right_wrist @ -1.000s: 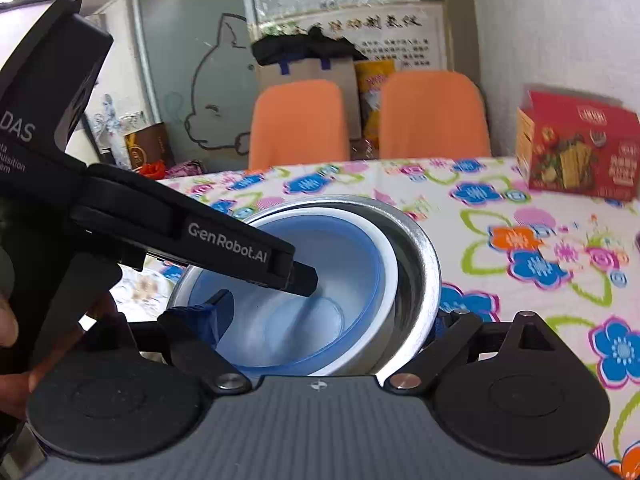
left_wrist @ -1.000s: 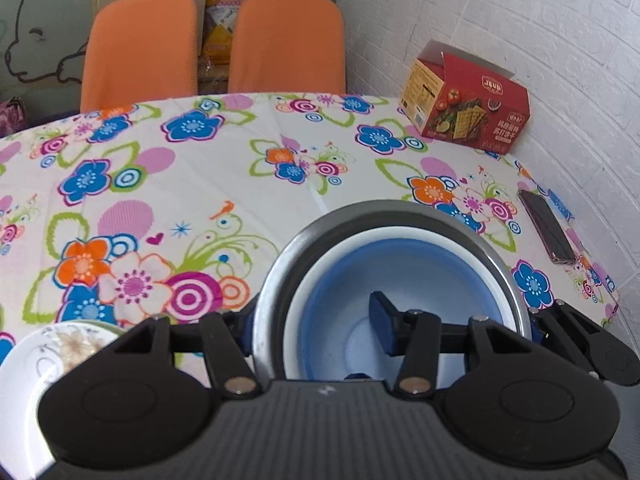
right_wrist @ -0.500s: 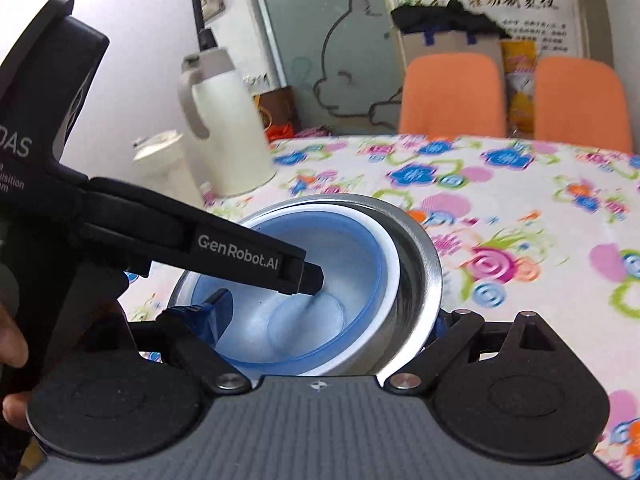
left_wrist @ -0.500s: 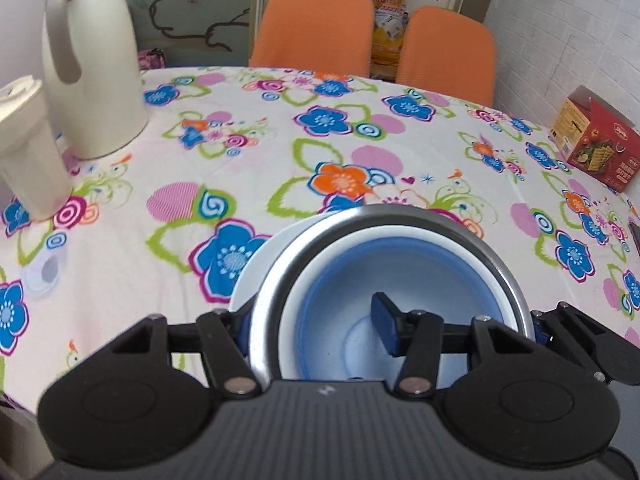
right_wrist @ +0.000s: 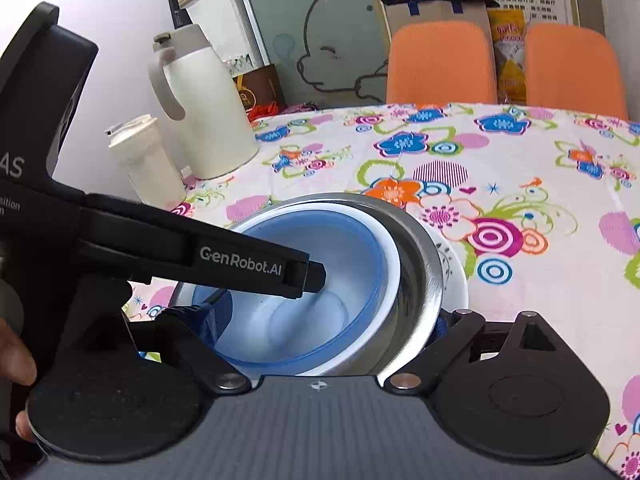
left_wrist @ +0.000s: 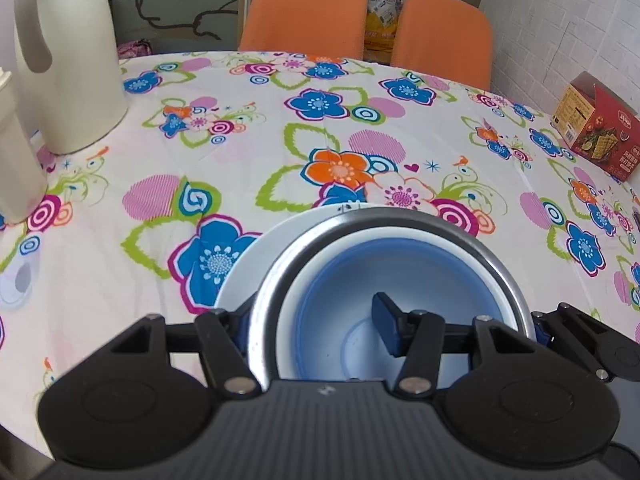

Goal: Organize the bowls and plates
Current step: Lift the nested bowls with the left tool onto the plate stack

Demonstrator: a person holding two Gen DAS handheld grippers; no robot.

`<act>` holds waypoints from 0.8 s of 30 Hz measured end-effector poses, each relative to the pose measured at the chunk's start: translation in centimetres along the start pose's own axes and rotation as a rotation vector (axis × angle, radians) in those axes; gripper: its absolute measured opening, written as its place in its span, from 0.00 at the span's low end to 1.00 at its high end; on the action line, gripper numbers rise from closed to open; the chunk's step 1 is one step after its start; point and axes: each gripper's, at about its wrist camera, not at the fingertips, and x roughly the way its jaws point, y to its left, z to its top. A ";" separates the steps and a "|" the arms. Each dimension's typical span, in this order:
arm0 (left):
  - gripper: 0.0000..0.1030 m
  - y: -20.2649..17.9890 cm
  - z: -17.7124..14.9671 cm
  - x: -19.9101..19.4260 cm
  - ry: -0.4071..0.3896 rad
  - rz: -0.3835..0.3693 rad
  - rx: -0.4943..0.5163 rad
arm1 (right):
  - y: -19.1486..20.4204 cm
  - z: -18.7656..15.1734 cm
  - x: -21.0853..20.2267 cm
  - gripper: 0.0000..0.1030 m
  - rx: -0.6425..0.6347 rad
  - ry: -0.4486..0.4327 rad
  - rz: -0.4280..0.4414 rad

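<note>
A steel bowl [left_wrist: 496,256] [right_wrist: 420,264] has a white-rimmed blue bowl [left_wrist: 352,276] [right_wrist: 348,264] nested inside it. My left gripper [left_wrist: 312,316] is shut on the stack's left wall, one finger inside and one outside. My right gripper [right_wrist: 328,320] is shut on the opposite wall in the same way. In the right wrist view the left gripper's finger [right_wrist: 240,260] reaches into the blue bowl. The stack is over a white plate [left_wrist: 240,268] [right_wrist: 456,276] lying on the floral tablecloth; I cannot tell if they touch.
A cream thermos jug [left_wrist: 68,60] [right_wrist: 204,104] and a cream tumbler [left_wrist: 16,152] [right_wrist: 148,160] stand at the table's left. A red cracker box [left_wrist: 596,132] sits far right by the wall. Two orange chairs [left_wrist: 308,12] stand behind. A hand [right_wrist: 16,360] holds the left gripper.
Both grippers carried the nested bowls leftward across the table. The jug and tumbler came into view, and the stack went from beside the white plate to above it.
</note>
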 end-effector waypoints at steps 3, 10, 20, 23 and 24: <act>0.54 -0.2 0.1 0.1 -0.009 0.012 0.010 | -0.2 0.1 0.1 0.79 0.003 -0.005 0.006; 0.59 0.1 0.3 0.2 -0.026 -0.015 -0.007 | -0.5 0.3 0.2 0.78 -0.004 0.007 0.024; 0.72 0.4 0.9 -2.7 -0.122 -0.046 -0.061 | -2.1 1.0 -3.0 0.77 0.072 -0.084 -0.025; 0.72 -0.1 0.6 -3.8 -0.139 -0.048 -0.056 | -2.8 0.7 -4.5 0.78 0.117 -0.130 -0.036; 0.72 -0.3 0.4 -4.2 -0.145 -0.054 -0.055 | -3.0 0.6 -5.0 0.78 0.127 -0.140 -0.040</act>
